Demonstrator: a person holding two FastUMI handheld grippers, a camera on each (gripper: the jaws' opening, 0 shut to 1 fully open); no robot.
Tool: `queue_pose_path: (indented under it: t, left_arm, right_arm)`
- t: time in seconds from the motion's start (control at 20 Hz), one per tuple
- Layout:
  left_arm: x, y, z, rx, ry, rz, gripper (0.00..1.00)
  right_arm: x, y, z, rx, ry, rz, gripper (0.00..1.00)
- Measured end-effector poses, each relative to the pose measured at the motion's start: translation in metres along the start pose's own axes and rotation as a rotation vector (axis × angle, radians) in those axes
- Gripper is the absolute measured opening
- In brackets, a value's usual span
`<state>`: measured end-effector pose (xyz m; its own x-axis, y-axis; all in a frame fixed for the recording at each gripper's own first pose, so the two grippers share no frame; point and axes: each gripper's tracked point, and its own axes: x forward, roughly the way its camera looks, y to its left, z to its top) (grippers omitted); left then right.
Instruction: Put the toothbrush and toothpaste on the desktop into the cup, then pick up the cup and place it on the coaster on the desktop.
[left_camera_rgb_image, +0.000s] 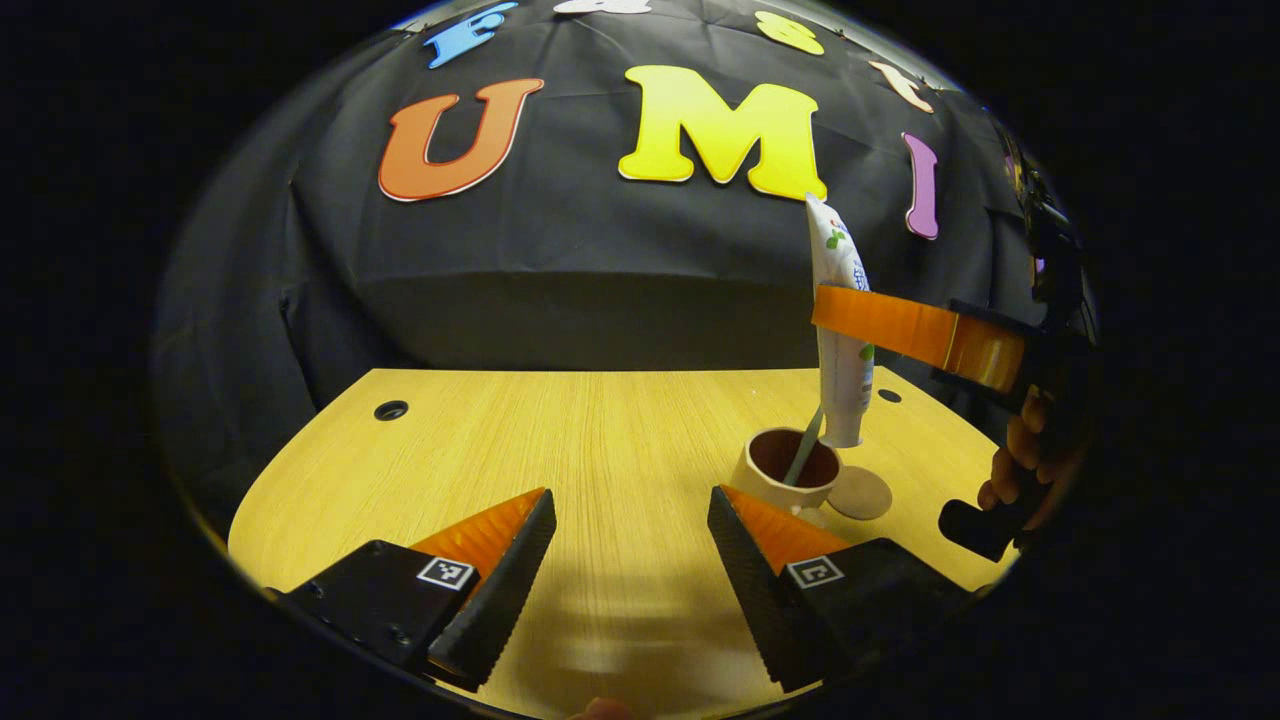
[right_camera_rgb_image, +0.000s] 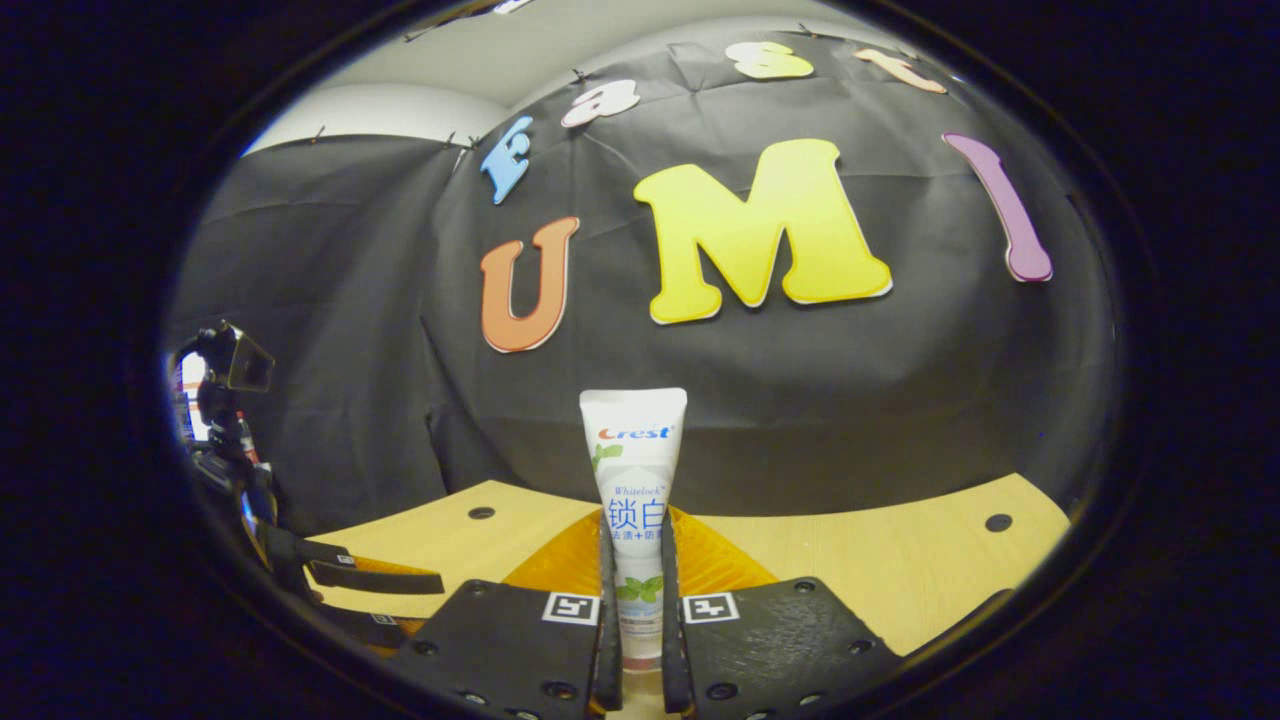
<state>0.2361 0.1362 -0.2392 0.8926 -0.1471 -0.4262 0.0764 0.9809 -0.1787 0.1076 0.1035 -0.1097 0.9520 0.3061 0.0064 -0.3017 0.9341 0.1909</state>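
Observation:
A beige cup (left_camera_rgb_image: 785, 470) with a dark inside stands on the wooden desktop (left_camera_rgb_image: 560, 440), and the toothbrush (left_camera_rgb_image: 805, 450) leans in it. The round coaster (left_camera_rgb_image: 860, 492) lies just right of the cup. In the left gripper view the right gripper (left_camera_rgb_image: 850, 320) holds the white toothpaste tube (left_camera_rgb_image: 840, 330) upright, its lower end just above the cup's far rim. In the right gripper view that gripper (right_camera_rgb_image: 636, 610) is shut on the toothpaste tube (right_camera_rgb_image: 633, 470), which stands straight up between its fingers. My left gripper (left_camera_rgb_image: 630, 555) hovers open over the desktop, left of the cup.
Two cable holes (left_camera_rgb_image: 391, 410) (left_camera_rgb_image: 889, 396) sit near the desktop's far edge. A person's hand (left_camera_rgb_image: 1015, 455) holds the right gripper at the right side. In the right gripper view the left gripper (right_camera_rgb_image: 375, 580) and a camera stand (right_camera_rgb_image: 225, 400) appear at the left.

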Motion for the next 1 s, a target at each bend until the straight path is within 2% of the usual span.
queue_pose_path:
  t: [0.2, 0.7, 1.0]
  left_arm:
    - [-0.004, 0.012, -0.013, -0.02, 0.028, 0.031, 0.97]
    - [-0.006, 0.016, -0.018, -0.031, 0.035, 0.047, 0.97]
    - [-0.01, 0.015, -0.012, 0.007, 0.026, 0.056, 0.96]
  right_arm:
    - [0.012, 0.004, -0.014, -0.007, 0.004, 0.019, 0.16]
    - [0.021, 0.004, -0.068, -0.01, 0.155, 0.012, 0.16]
    - [0.013, 0.001, -0.084, -0.012, 0.244, -0.013, 0.25]
